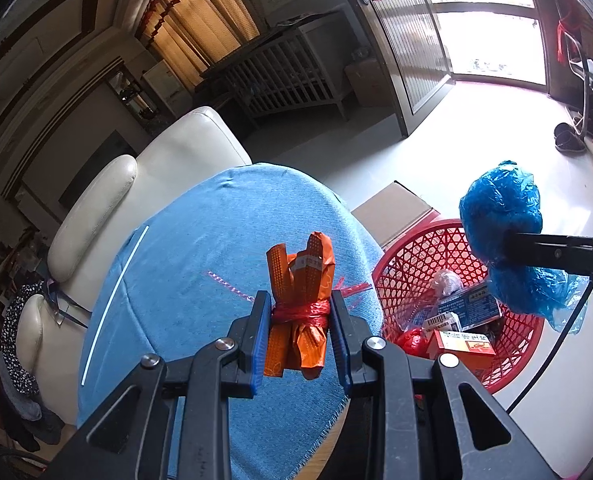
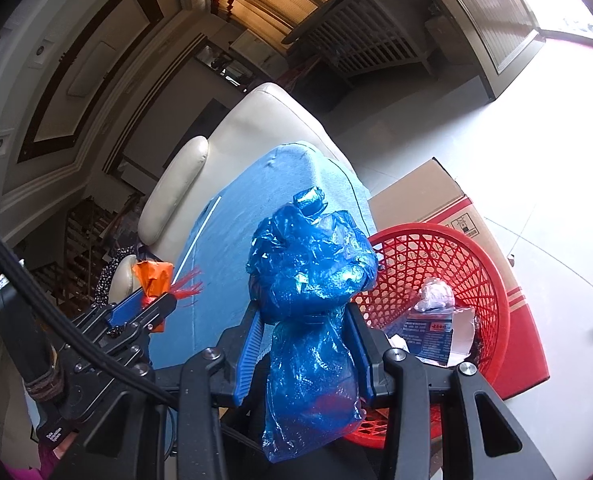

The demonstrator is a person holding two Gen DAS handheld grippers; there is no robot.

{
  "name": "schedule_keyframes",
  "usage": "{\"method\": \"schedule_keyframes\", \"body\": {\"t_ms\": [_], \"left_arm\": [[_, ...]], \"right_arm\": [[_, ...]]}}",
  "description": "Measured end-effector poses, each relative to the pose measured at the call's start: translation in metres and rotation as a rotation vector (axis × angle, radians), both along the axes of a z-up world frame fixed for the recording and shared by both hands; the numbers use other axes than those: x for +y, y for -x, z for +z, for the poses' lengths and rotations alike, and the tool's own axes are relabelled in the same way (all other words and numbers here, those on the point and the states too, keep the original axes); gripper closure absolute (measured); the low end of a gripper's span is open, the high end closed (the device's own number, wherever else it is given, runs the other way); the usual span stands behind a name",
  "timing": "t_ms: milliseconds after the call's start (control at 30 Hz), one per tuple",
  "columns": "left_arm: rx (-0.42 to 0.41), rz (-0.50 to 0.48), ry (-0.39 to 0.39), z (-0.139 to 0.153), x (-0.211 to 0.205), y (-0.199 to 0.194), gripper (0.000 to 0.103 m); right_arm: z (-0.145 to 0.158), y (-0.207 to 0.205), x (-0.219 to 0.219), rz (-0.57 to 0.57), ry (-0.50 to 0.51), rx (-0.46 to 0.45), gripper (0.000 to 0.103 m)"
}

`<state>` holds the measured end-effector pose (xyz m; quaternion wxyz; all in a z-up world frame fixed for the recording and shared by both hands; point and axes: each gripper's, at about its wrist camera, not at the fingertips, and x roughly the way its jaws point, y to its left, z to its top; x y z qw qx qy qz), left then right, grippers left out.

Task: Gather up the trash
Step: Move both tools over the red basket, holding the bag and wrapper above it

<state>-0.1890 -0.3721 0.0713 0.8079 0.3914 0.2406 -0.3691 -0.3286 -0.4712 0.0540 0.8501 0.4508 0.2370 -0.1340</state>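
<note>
Left wrist view: the left tool point(image 1: 299, 312) is clamping a crinkled orange foil wrapper bundle point(image 1: 299, 280), bound at its waist with shiny red plastic string, between ribbed blue pads at lower centre of the frame. The bundle is standing upright above the round table point(image 1: 184, 264), which is wearing a woven light-blue denim-like cloth. A thin white straw-like stick point(image 1: 116, 304) is lying on the cloth at left. At right, a red plastic lattice basket point(image 1: 408, 256) is sitting on the pale glossy floor, holding printed cardboard cartons point(image 1: 466, 342) and a crumpled clear wrapper. A brown cardboard box point(image 1: 396, 208) is resting just behind the basket.

In the right wrist view, the right tool point(image 2: 304, 344) is pinching a crumpled, glossy blue plastic bag point(image 2: 308, 272) at its narrow middle, in the lower centre; the puffy top is bulging above the pads and a loose tail is hanging below. The bag is showing just left of the basket point(image 2: 492, 280). A cream leather armchair point(image 2: 232, 140) is standing beyond the table.
</note>
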Motion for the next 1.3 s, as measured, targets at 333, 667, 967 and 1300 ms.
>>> {"method": "schedule_keyframes", "body": {"t_ms": [333,667,967,1300], "left_arm": [[0.013,-0.007,-0.01,-0.004,-0.002,0.002,0.073],[0.05,-0.005,-0.016,-0.008,-0.003,0.003,0.073],[0.062,-0.003,-0.022,-0.011,-0.003,0.002,0.072],[0.071,-0.009,-0.029,-0.013,-0.004,0.002,0.072]], "right_arm": [[-0.003,0.001,-0.003,-0.009,-0.01,0.006,0.06],[-0.011,0.004,-0.007,-0.023,-0.028,0.014,0.06],[-0.011,0.004,-0.007,-0.029,-0.039,0.02,0.06],[-0.014,0.007,-0.011,-0.04,-0.055,0.019,0.06]]}}
